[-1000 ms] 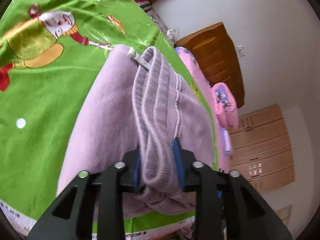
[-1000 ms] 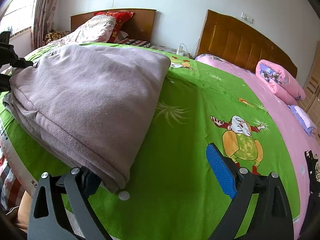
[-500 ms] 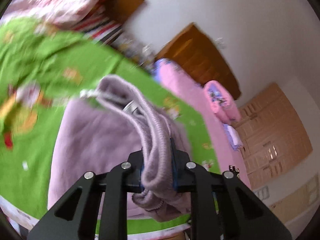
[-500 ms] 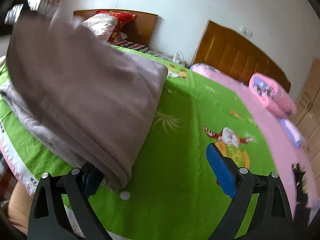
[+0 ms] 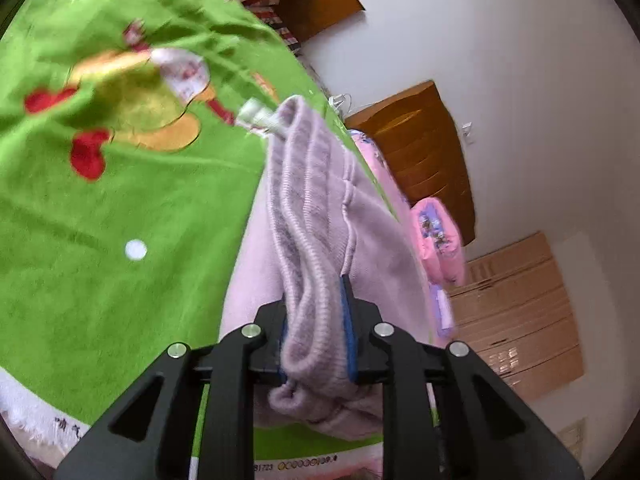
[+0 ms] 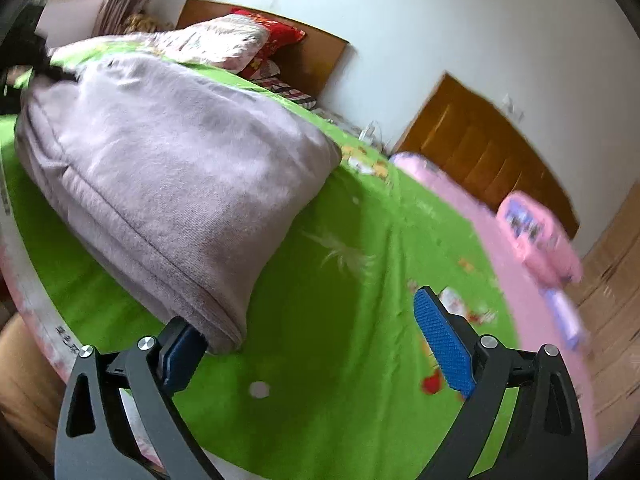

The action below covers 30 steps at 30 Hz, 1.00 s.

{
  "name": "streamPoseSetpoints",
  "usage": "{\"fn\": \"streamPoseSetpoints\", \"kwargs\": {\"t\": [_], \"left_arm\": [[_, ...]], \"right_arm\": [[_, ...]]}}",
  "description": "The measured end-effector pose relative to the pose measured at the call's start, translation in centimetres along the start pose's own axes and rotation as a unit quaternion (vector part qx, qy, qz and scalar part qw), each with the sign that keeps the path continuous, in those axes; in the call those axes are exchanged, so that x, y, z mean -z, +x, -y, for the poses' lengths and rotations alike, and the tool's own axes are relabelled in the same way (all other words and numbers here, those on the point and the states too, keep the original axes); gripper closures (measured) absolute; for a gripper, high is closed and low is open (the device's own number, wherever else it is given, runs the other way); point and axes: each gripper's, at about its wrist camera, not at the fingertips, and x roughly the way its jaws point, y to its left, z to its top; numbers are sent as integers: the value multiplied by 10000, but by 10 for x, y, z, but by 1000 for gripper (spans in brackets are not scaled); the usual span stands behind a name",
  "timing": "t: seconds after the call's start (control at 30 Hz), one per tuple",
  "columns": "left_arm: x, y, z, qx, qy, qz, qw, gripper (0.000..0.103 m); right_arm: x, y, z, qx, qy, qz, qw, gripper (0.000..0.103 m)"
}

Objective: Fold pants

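Lilac knit pants (image 5: 312, 240) lie folded on green cartoon bedspread (image 5: 80, 220) near bed edge. Soft, floppy, light; best held at thick ribbed waistband.

Left gripper (image 5: 316, 332): jaws narrow, clamping waistband.

Right gripper (image 6: 316, 344): jaws wide, empty, fold corner beside left pad.

Bedroom: wooden headboards, white wall.

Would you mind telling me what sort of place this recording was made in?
Most likely a home bedroom: two wooden headboards against a white wall, a green cartoon blanket on the bed, and pillows at its head.
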Motion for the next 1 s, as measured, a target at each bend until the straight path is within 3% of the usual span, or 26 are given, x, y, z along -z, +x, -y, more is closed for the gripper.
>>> {"fn": "streamPoseSetpoints", "kwargs": {"t": [0.1,0.23,0.33,0.4,0.47,0.63,0.67,0.7,0.77,0.83,0.93,0.97,1.0], "left_arm": [[-1,-1,28,-396,462,-48,9981,83],[-4,5,16,-401,319,-130,9986,83],[-1,2,5,-220,124,-61,9997,83],[1,-1,11,-331,251,0,9991,82],[4,-3,14,-384,279,5,9989,82],[8,-18,13,-463,44,97,9989,64],[10,-29,17,-763,56,298,9966,43],[11,-40,22,-1056,125,535,9929,29],[17,-68,47,-1522,592,1162,9797,29],[25,-79,75,-1389,1039,1386,9750,27],[42,-61,124,-1068,1945,1153,9682,22],[47,-52,133,-1108,2164,1070,9641,22],[54,-34,143,-1324,2492,961,9545,22]], "right_arm": [[-4,-7,-6,531,-364,49,9979,12],[5,1,-7,448,-413,-121,9981,11],[2,-7,-8,562,-548,22,9969,11],[0,-14,-6,571,-471,144,9972,10],[3,-6,-7,364,-438,-16,9984,8],[5,-2,5,-211,-42,-203,9996,6],[5,-7,8,-381,-71,-184,9991,6],[7,-17,15,-734,-55,-115,9972,6],[9,-33,32,-1480,303,105,9885,6],[6,-41,59,-2371,1122,413,9641,6],[-12,-31,73,-2682,1962,477,9420,5],[-19,-27,71,-2665,2036,481,9408,5],[-28,-21,65,-2585,2035,489,9431,5]]}}
